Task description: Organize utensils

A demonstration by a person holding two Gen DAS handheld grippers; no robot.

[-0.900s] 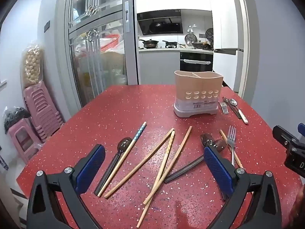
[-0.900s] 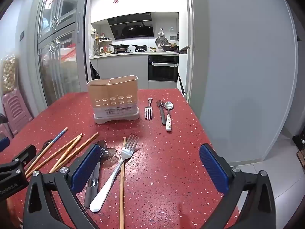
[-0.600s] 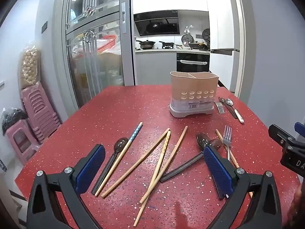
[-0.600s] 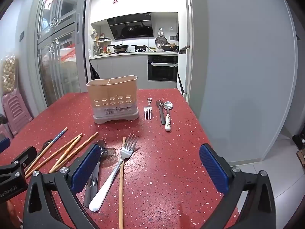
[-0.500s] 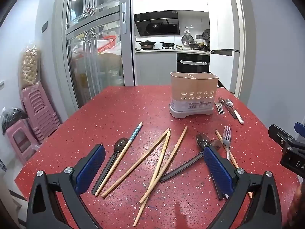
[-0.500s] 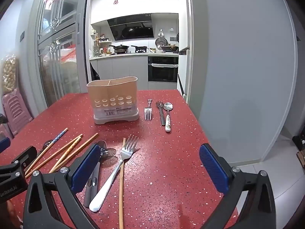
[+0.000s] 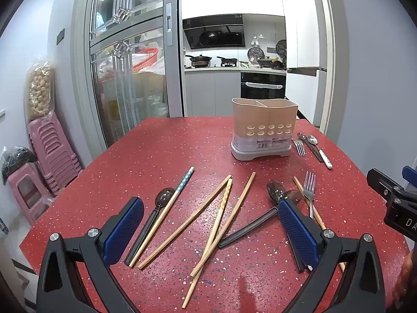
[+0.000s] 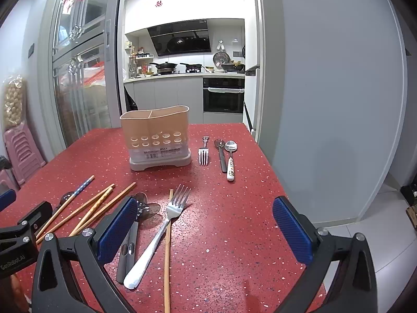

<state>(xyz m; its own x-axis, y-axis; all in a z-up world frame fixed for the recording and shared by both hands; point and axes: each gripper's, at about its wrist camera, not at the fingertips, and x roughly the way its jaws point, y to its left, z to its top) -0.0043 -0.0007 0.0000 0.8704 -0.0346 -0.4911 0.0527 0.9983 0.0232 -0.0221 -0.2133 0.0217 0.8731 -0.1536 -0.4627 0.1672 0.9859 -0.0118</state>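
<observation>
Both tongs hang wide open and hold nothing: the left tongs [image 7: 211,224] hover above the scattered wooden chopsticks [image 7: 213,216], the right tongs [image 8: 206,224] above a silver fork [image 8: 161,232] lying just beside 1 loose chopstick [image 8: 167,247], and neither touches anything on the red table [image 8: 234,208]. Every utensil is out of the beige 2-compartment holder [image 7: 263,127], which stands empty as far as its rim shows, well beyond the pile. Likely trouble: the chopsticks cross each other, so closing on 1 may drag or flick its neighbours; the dark spoons [image 7: 284,195] overlap near the fork; flat, thin handles may slip from the pads; a careless drop could tip the light holder.
</observation>
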